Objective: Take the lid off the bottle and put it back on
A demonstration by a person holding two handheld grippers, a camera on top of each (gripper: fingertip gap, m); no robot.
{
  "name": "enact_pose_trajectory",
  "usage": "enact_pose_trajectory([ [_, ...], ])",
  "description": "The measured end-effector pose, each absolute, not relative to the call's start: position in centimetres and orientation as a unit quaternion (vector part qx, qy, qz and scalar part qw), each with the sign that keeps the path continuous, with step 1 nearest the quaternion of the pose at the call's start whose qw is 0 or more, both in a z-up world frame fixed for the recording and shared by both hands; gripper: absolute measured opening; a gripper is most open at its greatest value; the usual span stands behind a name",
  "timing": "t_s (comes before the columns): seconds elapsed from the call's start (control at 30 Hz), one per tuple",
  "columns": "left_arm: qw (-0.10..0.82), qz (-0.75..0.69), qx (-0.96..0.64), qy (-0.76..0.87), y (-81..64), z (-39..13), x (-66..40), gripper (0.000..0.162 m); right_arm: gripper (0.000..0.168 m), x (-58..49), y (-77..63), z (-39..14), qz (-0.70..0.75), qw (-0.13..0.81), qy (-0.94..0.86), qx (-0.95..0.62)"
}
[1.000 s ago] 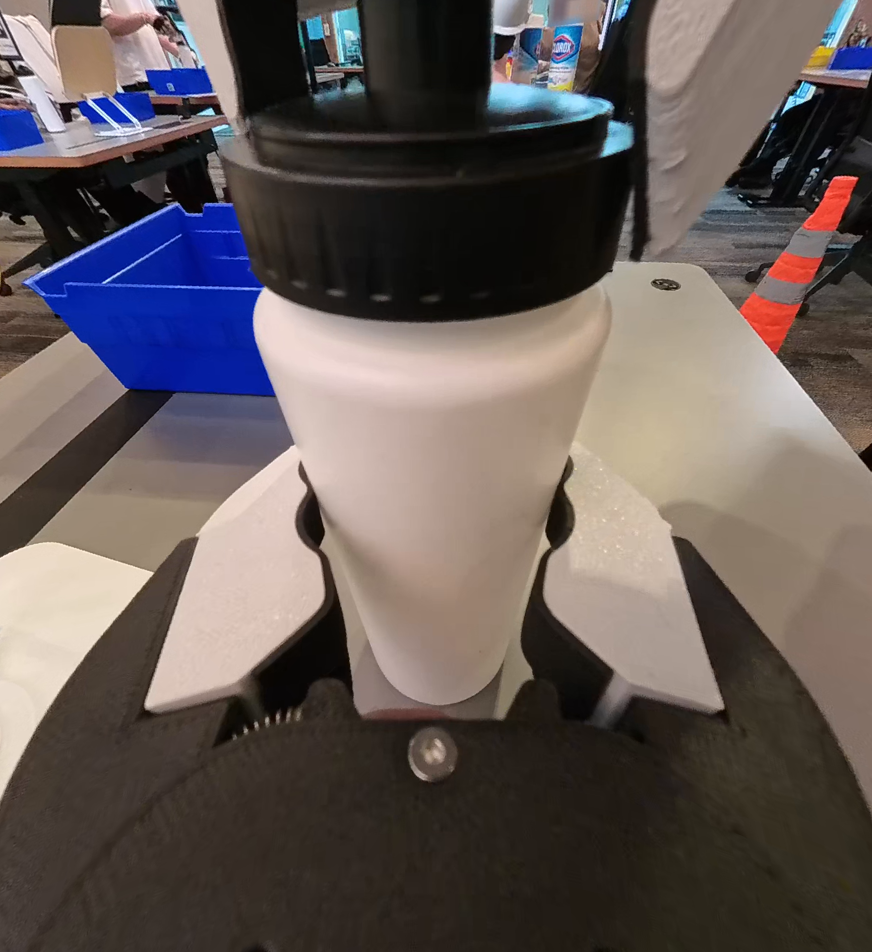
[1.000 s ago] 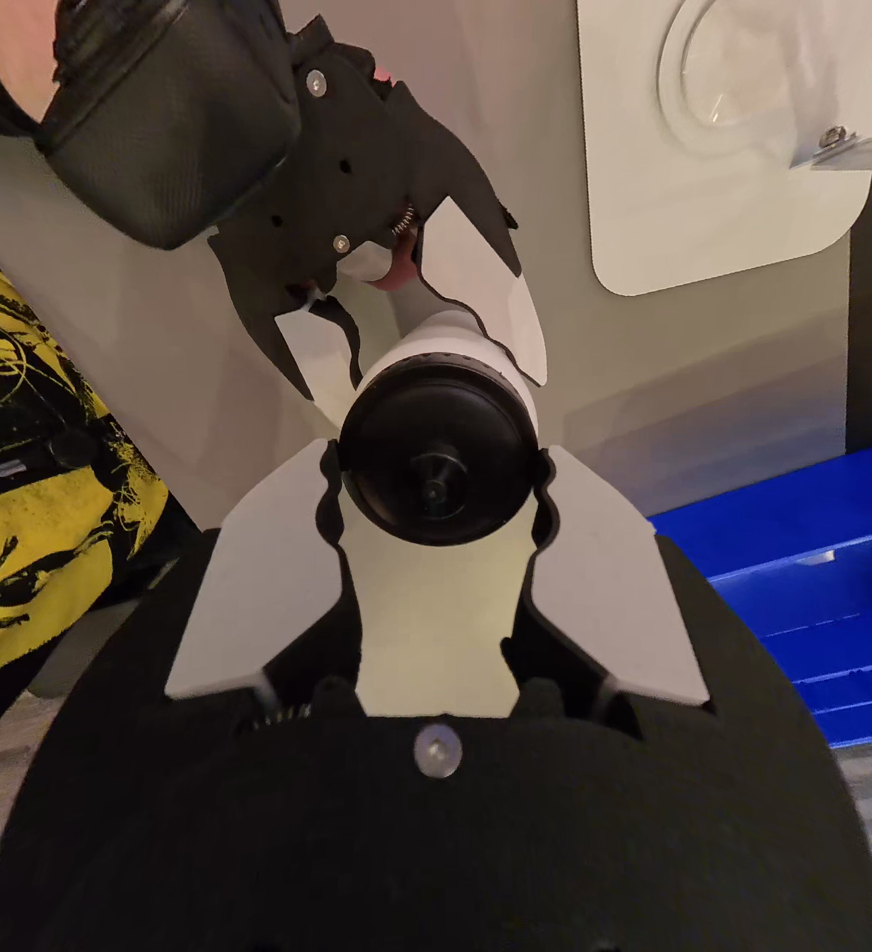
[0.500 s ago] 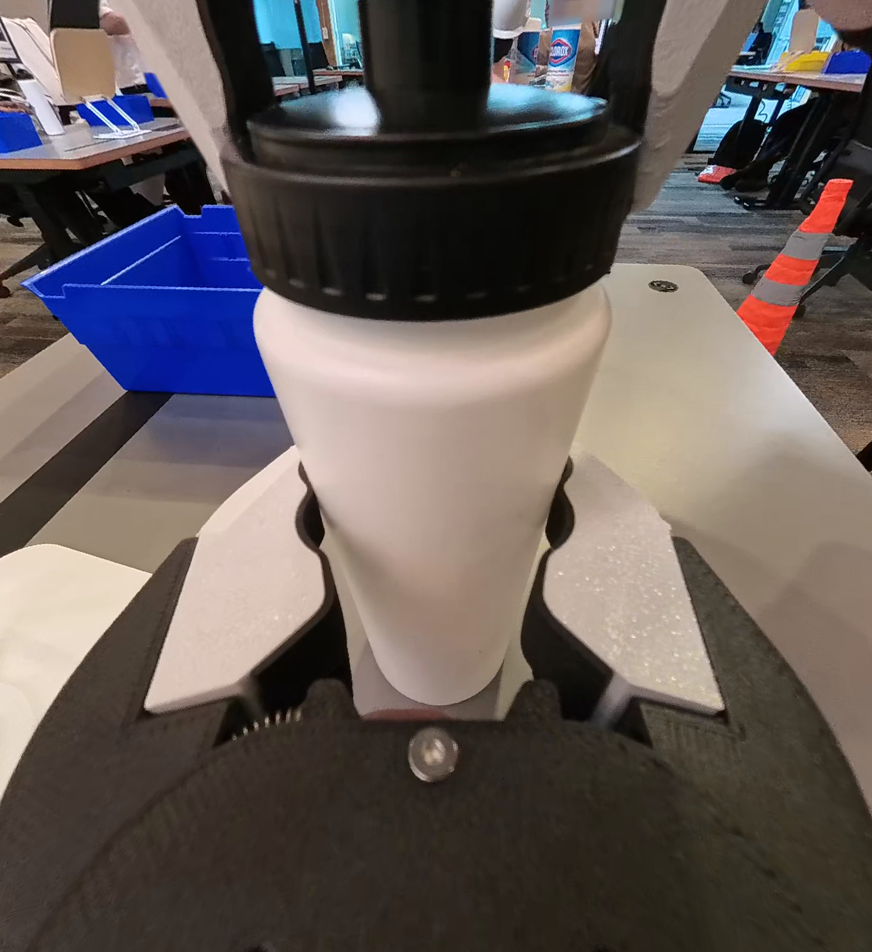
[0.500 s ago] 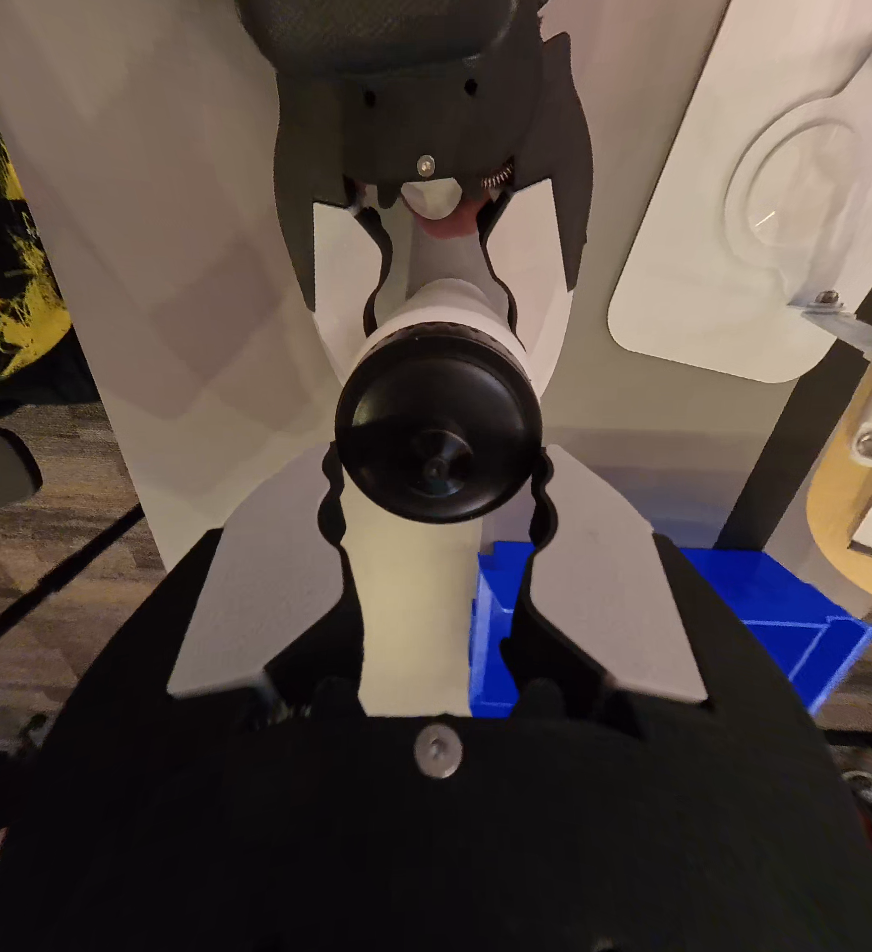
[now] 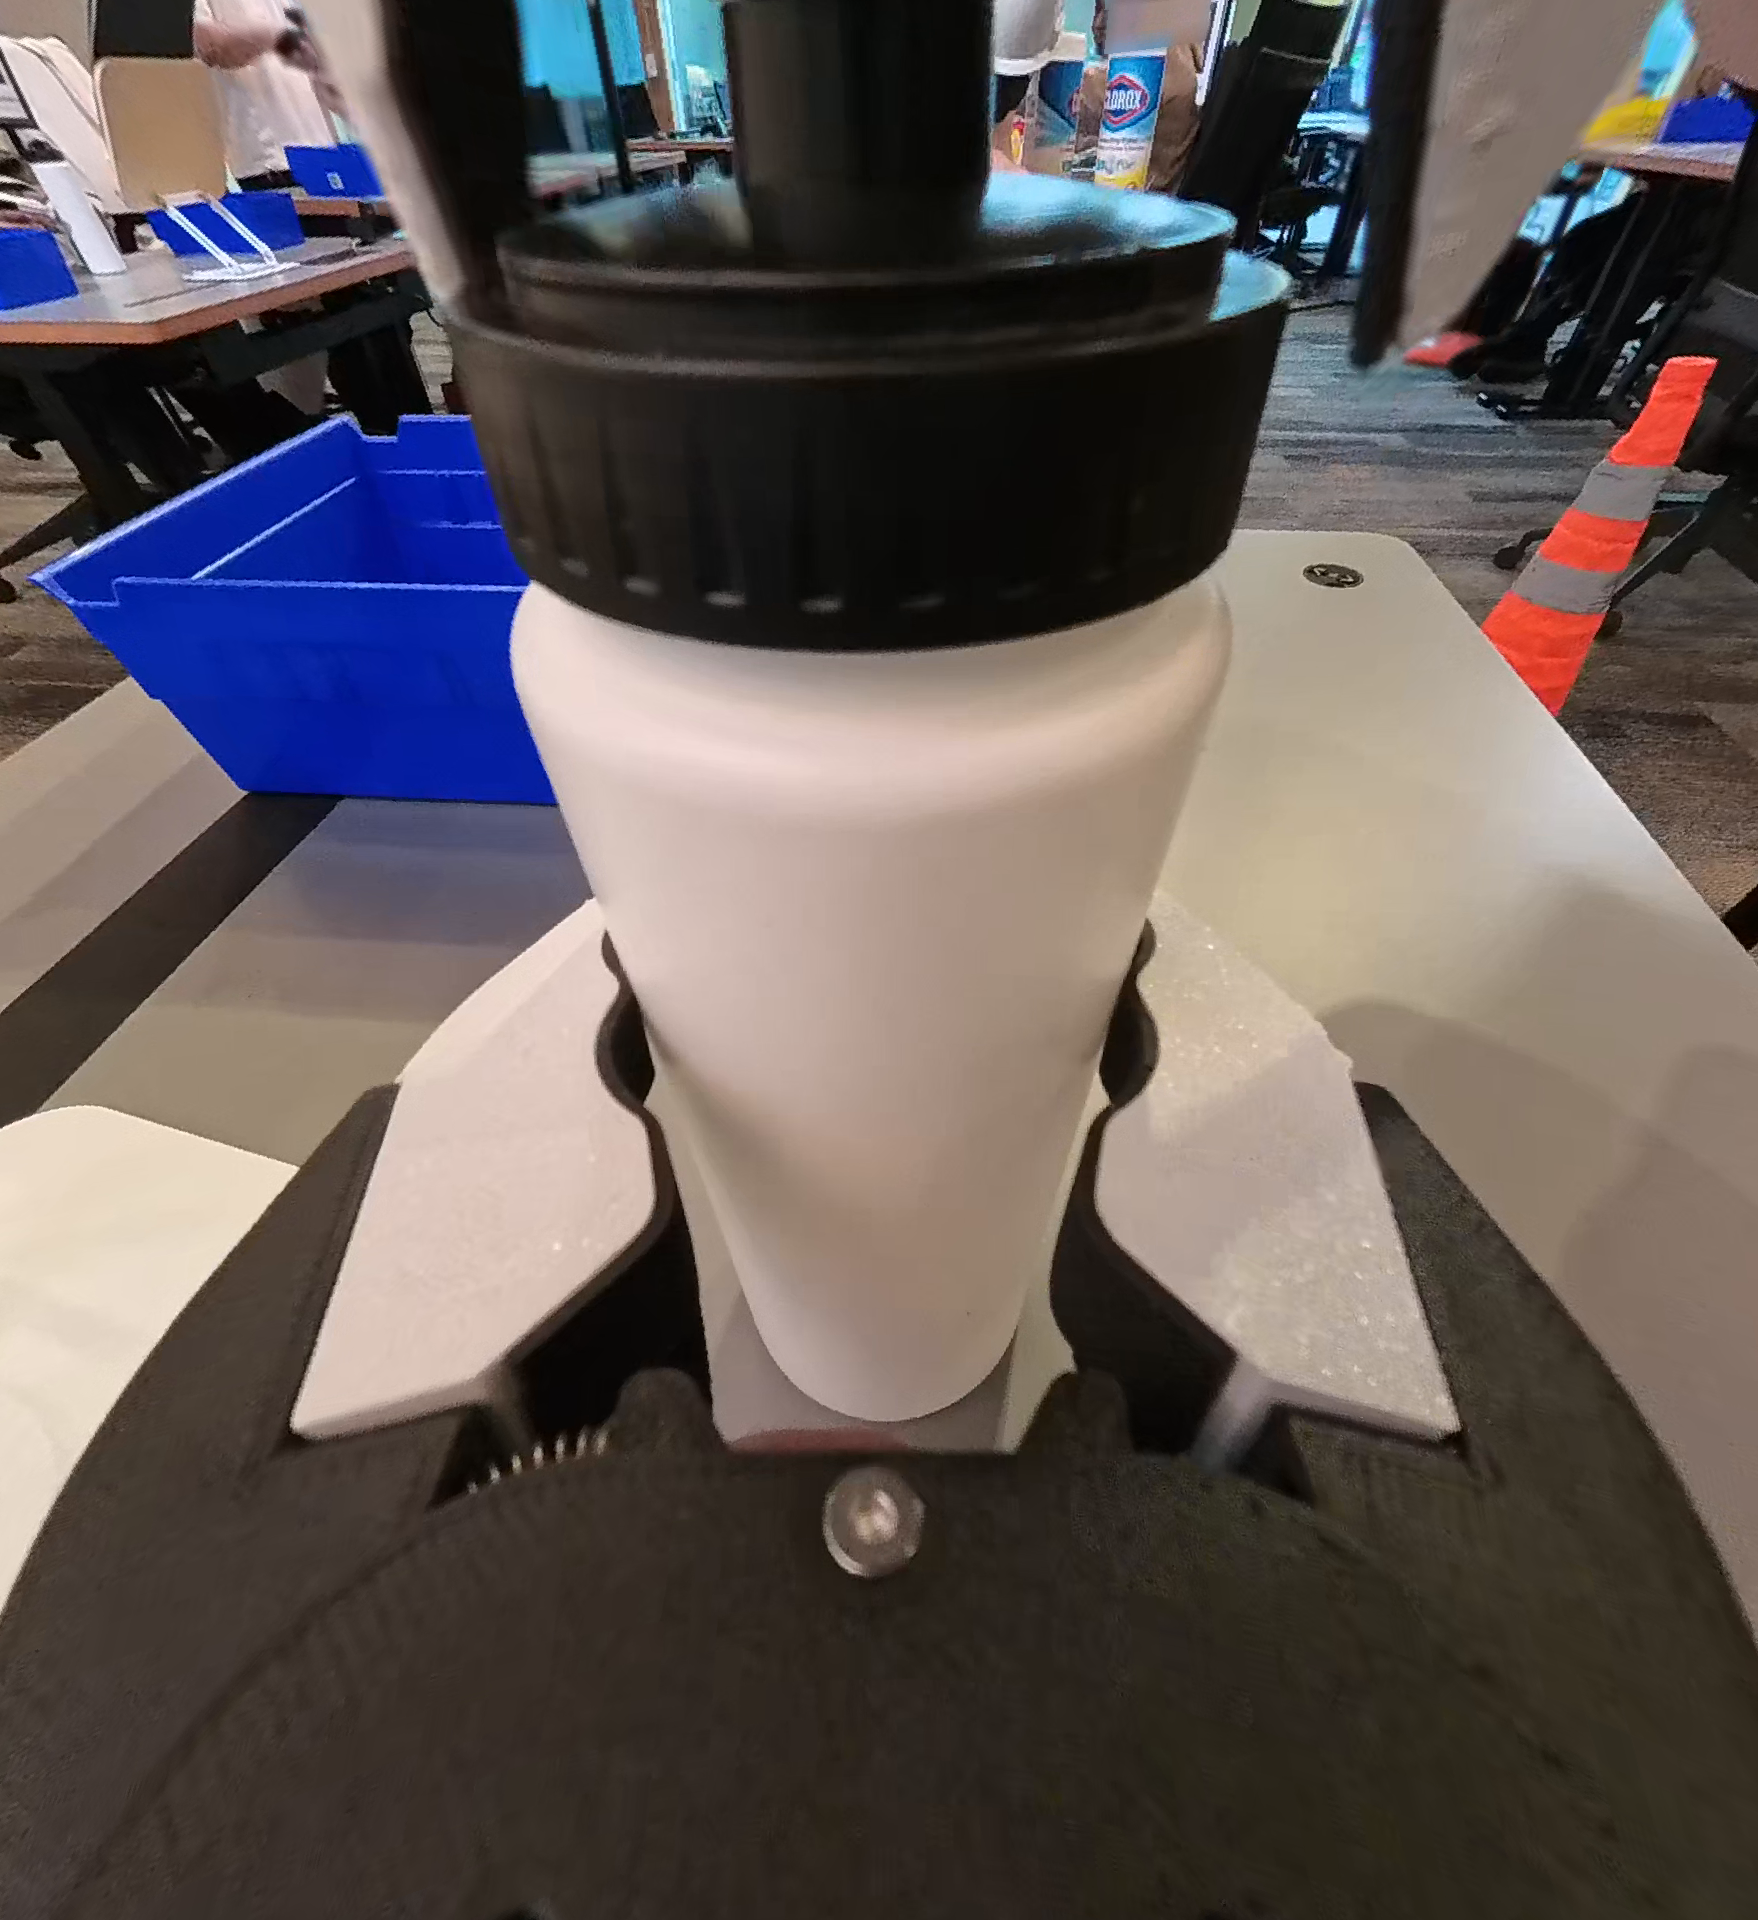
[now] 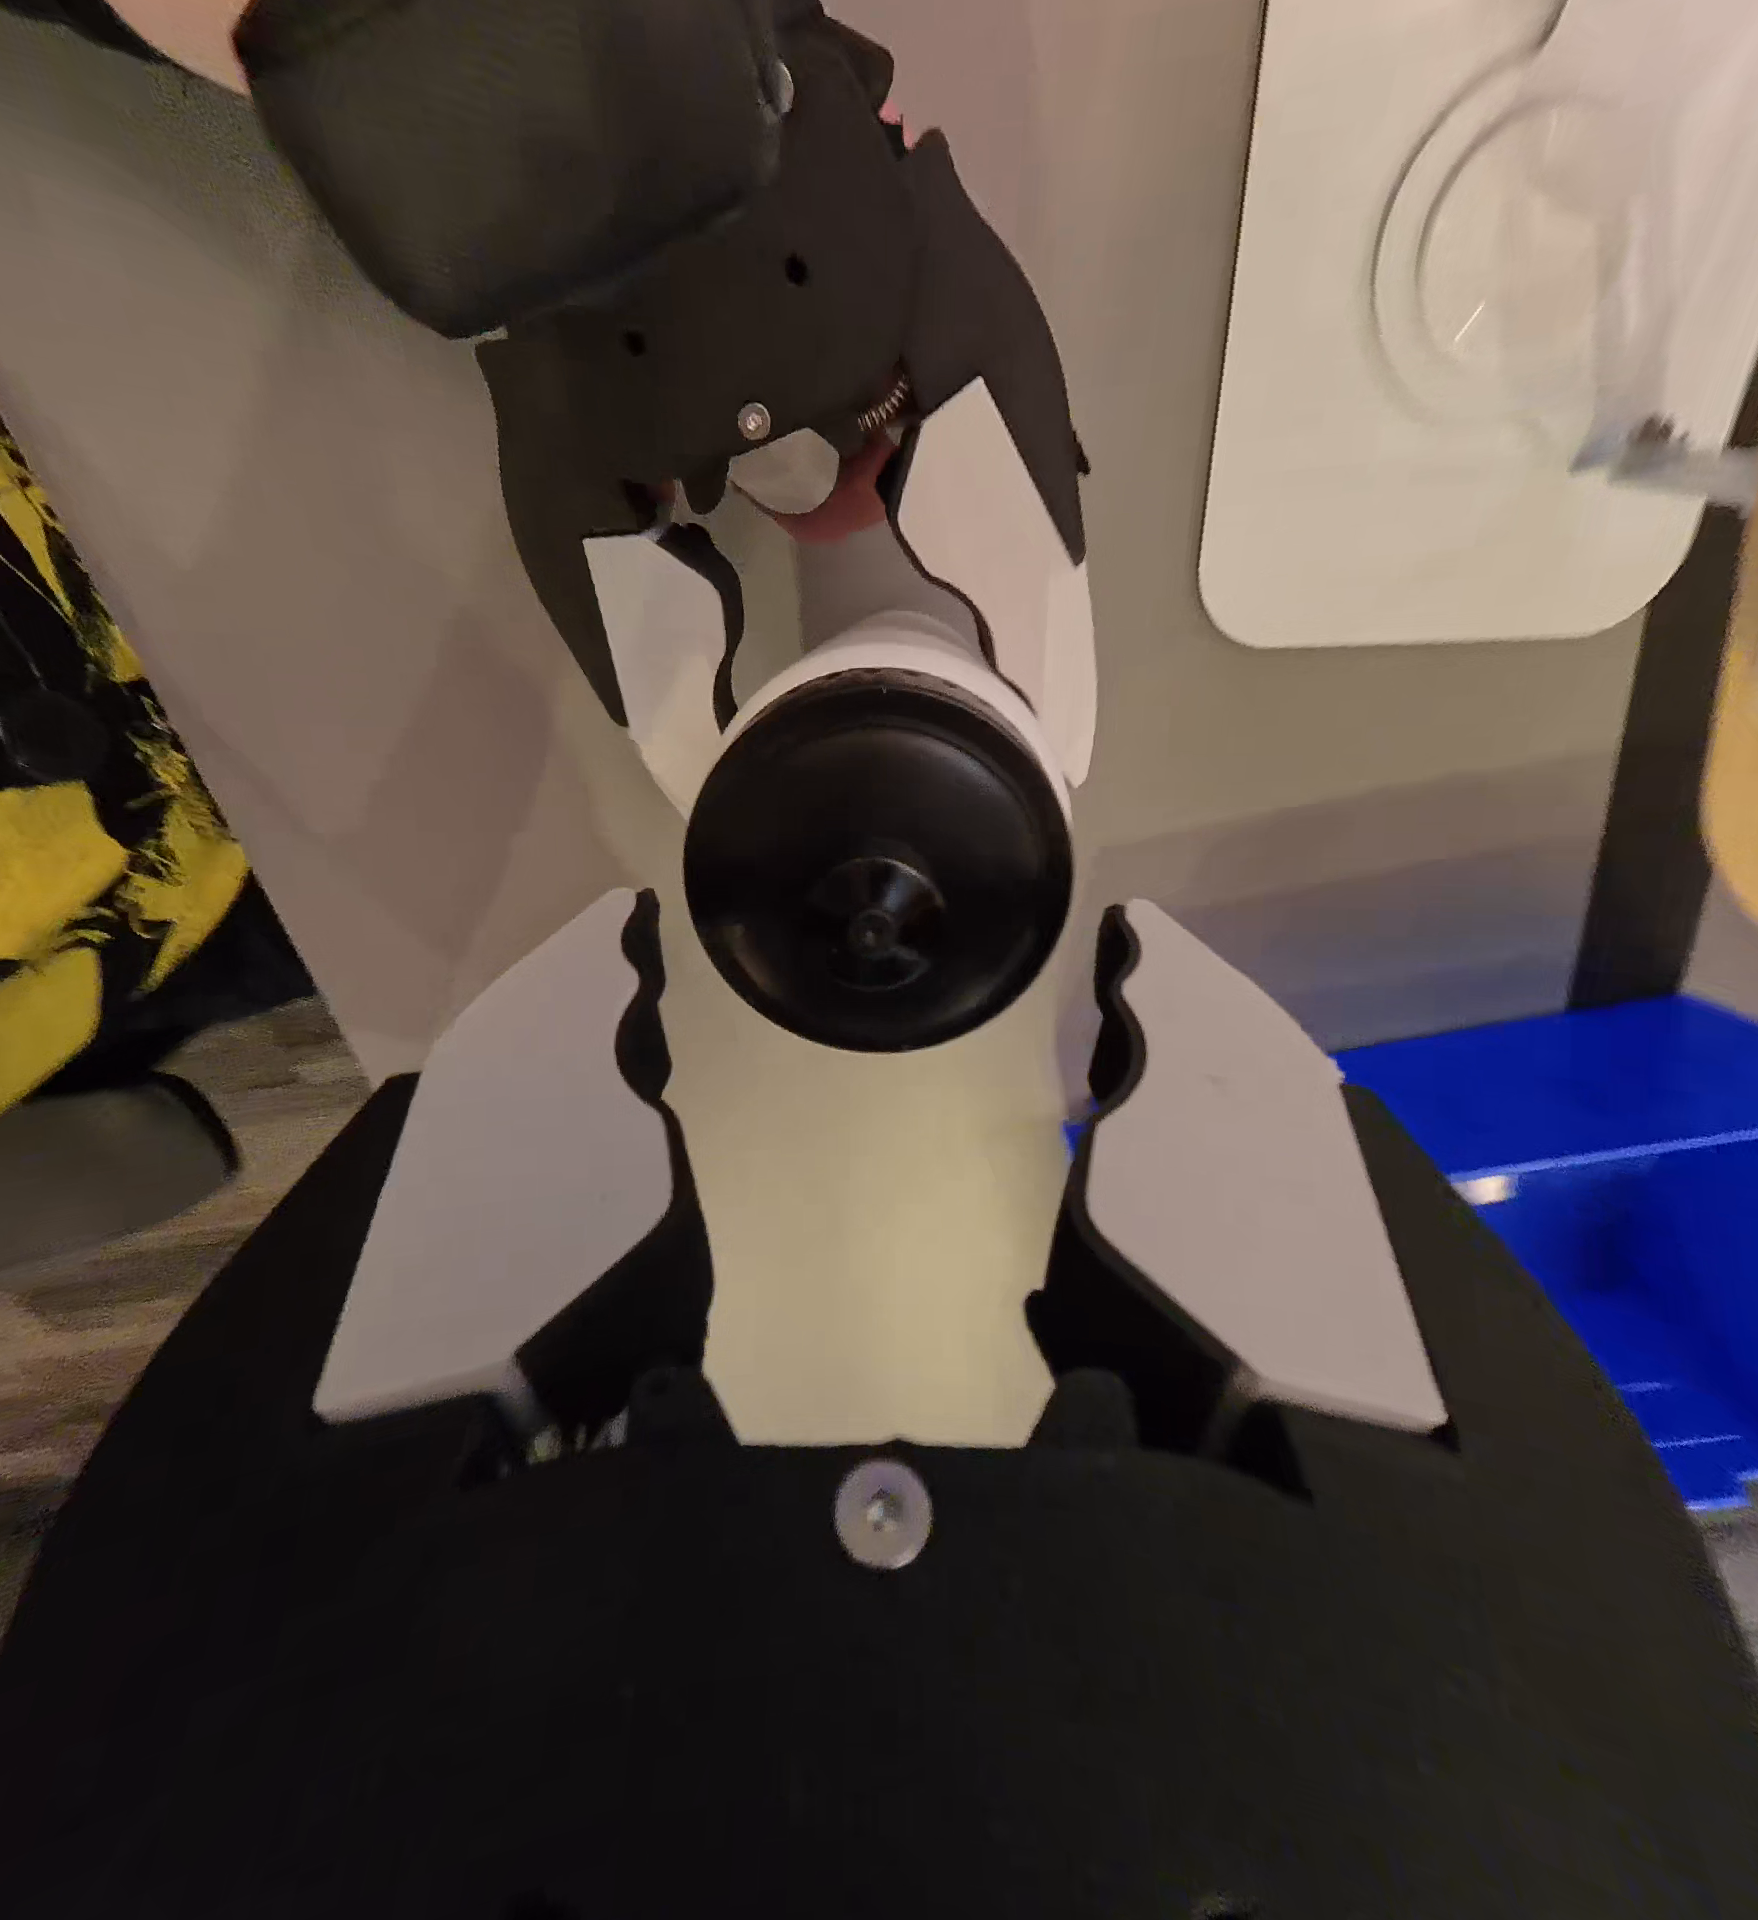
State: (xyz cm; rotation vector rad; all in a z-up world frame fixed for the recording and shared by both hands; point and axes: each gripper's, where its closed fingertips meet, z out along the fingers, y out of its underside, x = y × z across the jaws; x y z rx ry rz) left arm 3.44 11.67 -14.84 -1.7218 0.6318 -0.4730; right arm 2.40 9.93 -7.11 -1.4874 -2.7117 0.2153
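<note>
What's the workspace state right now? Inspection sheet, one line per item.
Surface: pale table, bare on the right.
Job's things: white bottle off the table, black lid on it.
Clutter: blue bin behind the bottle; white tray near left.
Grippers: left gripper shut on the bottle; right gripper open, fingers flanking the lid with gaps.
Cables: nothing seen.
Surroundings: orange cone on carpet, desks, chairs.
</note>
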Motion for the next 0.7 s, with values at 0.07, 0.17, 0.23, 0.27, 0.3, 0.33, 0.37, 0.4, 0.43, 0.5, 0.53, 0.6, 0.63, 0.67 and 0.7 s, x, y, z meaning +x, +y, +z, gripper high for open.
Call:
enact_pose_trajectory([
  [0.07,0.584,-0.203,-0.738,0.271,11.7,-14.8,3.4,0.086,0.083,2.2,10.0,-6.9,0.067,0.025,-0.899,-0.433],
  [0.17,0.585,-0.204,-0.737,0.271,11.7,-14.8,3.5,0.086,0.08,2.2,9.6,-7.1,0.066,0.014,-0.926,-0.371],
  [0.23,0.584,-0.204,-0.737,0.271,11.7,-14.8,3.5,0.086,0.072,2.2,9.8,-7.6,0.054,0.005,-0.935,-0.351],
  [0.27,0.584,-0.204,-0.737,0.271,11.7,-14.8,3.5,0.086,0.071,2.3,9.9,-7.8,0.049,0.001,-0.937,-0.347],
  [0.3,0.584,-0.204,-0.737,0.271,11.7,-14.8,3.5,0.086,0.072,2.3,9.9,-7.9,0.048,-0.003,-0.937,-0.346],
  [0.33,0.585,-0.204,-0.737,0.271,11.6,-14.8,3.4,0.086,0.072,2.3,9.9,-7.9,0.049,-0.003,-0.936,-0.348],
  [0.37,0.585,-0.204,-0.737,0.271,11.6,-14.8,3.4,0.086,0.072,2.3,9.9,-7.9,0.051,-0.002,-0.935,-0.352],
  [0.4,0.585,-0.204,-0.737,0.271,11.6,-14.8,3.4,0.086,0.072,2.3,9.9,-7.9,0.053,0.0,-0.931,-0.362],
  [0.43,0.585,-0.204,-0.737,0.271,11.7,-14.8,3.4,0.086,0.072,2.3,9.8,-7.9,0.058,-0.002,-0.922,-0.383],
  [0.5,0.584,-0.206,-0.738,0.267,11.7,-14.8,3.4,0.086,0.072,2.3,9.9,-7.9,0.067,-0.007,-0.892,-0.448],
  [0.53,0.584,-0.207,-0.739,0.266,11.8,-14.8,3.3,0.086,0.072,2.3,9.9,-7.9,0.072,-0.006,-0.872,-0.484],
  [0.6,0.585,-0.208,-0.738,0.265,11.8,-14.8,3.3,0.086,0.072,2.2,9.8,-7.9,0.081,0.0,-0.829,-0.553],
  [0.63,0.584,-0.205,-0.737,0.271,11.7,-14.8,3.5,0.086,0.072,2.4,9.7,-8.0,0.076,0.004,-0.82,-0.567],
  [0.67,0.583,-0.203,-0.737,0.273,11.7,-14.8,3.6,0.086,0.072,2.6,9.6,-8.0,0.068,0.006,-0.819,-0.57],
  [0.7,0.583,-0.204,-0.737,0.273,11.7,-14.8,3.8,0.086,0.072,2.8,9.6,-8.0,0.061,0.004,-0.822,-0.566],
])
